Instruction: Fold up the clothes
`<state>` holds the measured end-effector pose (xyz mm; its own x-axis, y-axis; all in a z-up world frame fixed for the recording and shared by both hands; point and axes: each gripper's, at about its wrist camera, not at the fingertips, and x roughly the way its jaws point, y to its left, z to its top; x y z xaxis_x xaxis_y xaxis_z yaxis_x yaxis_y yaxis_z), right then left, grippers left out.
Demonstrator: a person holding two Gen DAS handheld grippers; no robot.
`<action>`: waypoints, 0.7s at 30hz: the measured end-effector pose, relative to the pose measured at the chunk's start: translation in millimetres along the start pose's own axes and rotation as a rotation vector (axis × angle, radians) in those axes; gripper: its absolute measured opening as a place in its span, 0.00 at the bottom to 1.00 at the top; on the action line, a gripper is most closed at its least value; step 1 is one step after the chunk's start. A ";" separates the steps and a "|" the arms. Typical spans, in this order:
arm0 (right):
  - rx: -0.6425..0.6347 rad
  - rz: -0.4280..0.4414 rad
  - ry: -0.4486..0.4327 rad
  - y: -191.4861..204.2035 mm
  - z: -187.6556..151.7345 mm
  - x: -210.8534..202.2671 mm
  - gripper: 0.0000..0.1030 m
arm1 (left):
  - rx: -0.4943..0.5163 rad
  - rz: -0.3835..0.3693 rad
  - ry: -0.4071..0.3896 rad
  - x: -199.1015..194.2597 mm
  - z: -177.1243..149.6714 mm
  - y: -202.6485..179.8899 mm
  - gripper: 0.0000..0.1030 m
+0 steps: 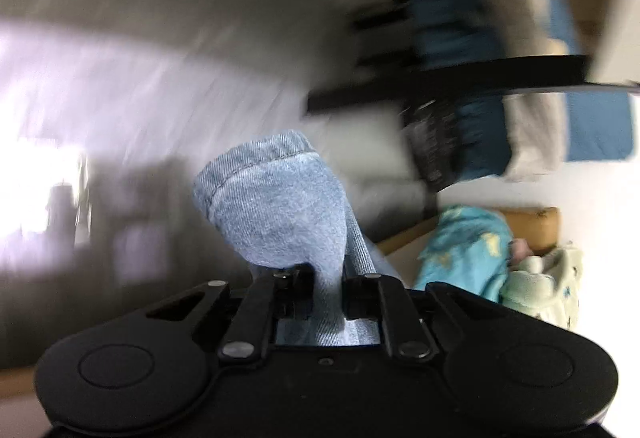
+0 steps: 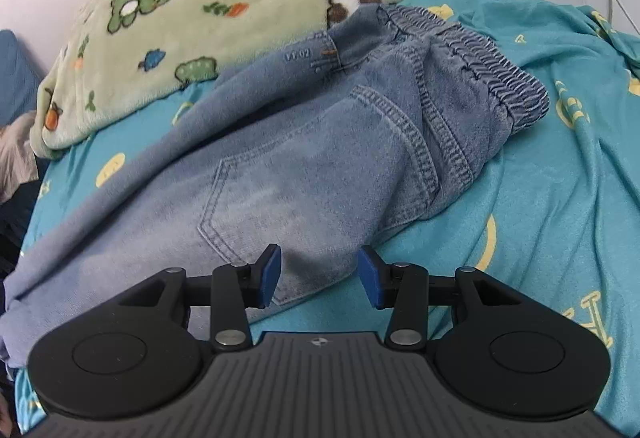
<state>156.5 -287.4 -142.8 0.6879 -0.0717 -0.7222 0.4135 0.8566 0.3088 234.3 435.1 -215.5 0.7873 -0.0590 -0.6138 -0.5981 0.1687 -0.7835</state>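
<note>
Here your left gripper clamps a jeans hem against a blurred room; your right gripper gapes over jeans mid-frame on the teal bed, blanket upper left.

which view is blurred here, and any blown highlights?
Left wrist: background heavily motion-smeared, with a blown-out white patch at far left; only the jeans pinched in the left gripper stay sharp. Right wrist: sharp and evenly lit, fisheye bending at edges, right gripper open over the jeans.
</note>
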 end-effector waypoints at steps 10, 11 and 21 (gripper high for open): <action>0.075 0.058 -0.079 -22.3 16.5 -34.1 0.44 | 0.801 -0.135 -0.215 -127.0 -109.4 -226.4 0.10; 0.084 0.067 -0.084 -25.5 18.5 -36.9 0.44 | 0.874 -0.151 -0.226 -135.8 -133.3 -244.4 0.10; 0.113 0.083 -0.128 -67.8 29.5 -48.4 0.46 | 1.313 -0.234 -0.113 -125.1 -400.4 -249.0 0.11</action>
<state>112.7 -357.1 -110.6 0.7900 -0.0737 -0.6086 0.4115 0.7996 0.4373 224.8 6.5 17.4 0.8967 -0.1460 -0.4179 0.0877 0.9839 -0.1557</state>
